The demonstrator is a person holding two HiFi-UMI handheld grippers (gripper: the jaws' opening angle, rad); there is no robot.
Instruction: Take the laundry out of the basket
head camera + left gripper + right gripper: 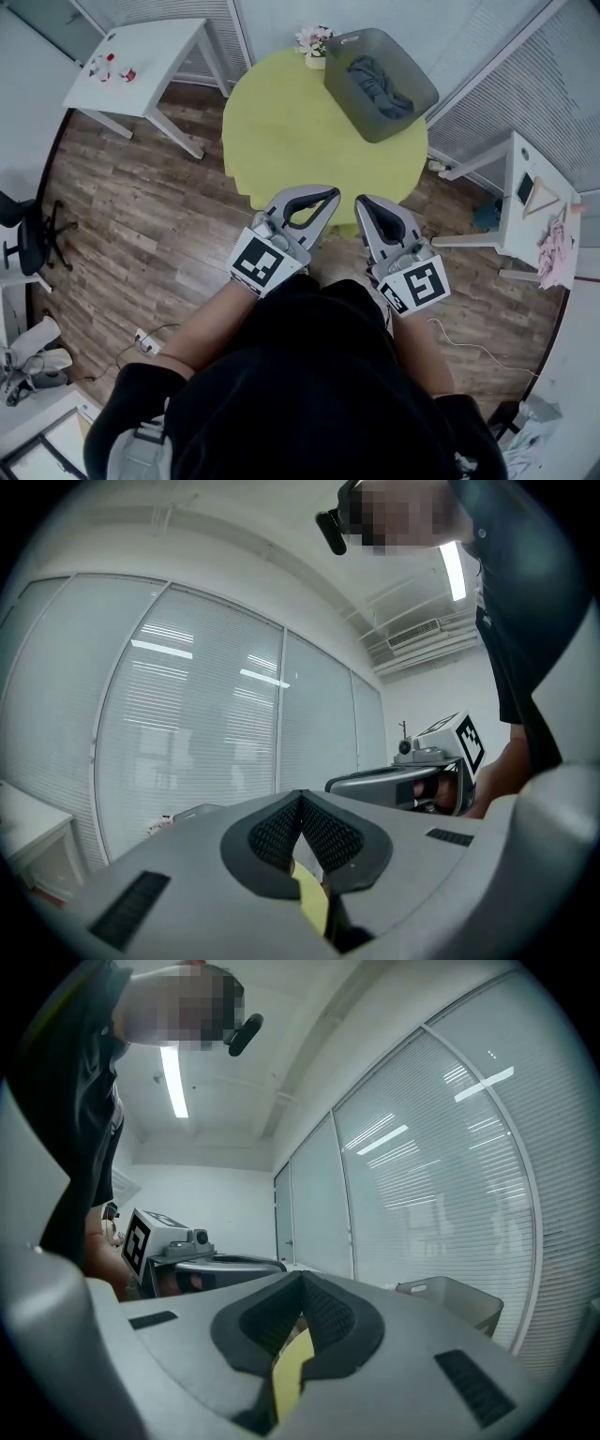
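- On the far right part of the round yellow-green table [281, 131] stood the grey basket [345, 82], its open top facing up.
- Inside it lay the laundry [380, 89], a dark bundle heaped against the inner wall and wholly within the rim.
- Just beside the basket's far left corner sat a small pot of flowers [314, 42].
- At the near edge of the table the person held both tools side by side and close together, each pointing level towards the table.
- The left gripper [328, 197] had its jaws pressed together; in its own view the ribbed pads [281, 832] met at their tips and nothing was between them, with only a sliver of yellow table top showing through the gap lower down.
- The right gripper [364, 204] was likewise clenched on nothing, its pads [328, 1314] joined at the tip over the same yellow strip.
- The laundry was well apart from both pairs of jaws, across the table top and to the right of them.
- From the right gripper view the basket [455, 1299] appeared ahead and to the right of the jaws, before the window blinds [441, 1166].
- Around the table lay a wooden floor [150, 216].
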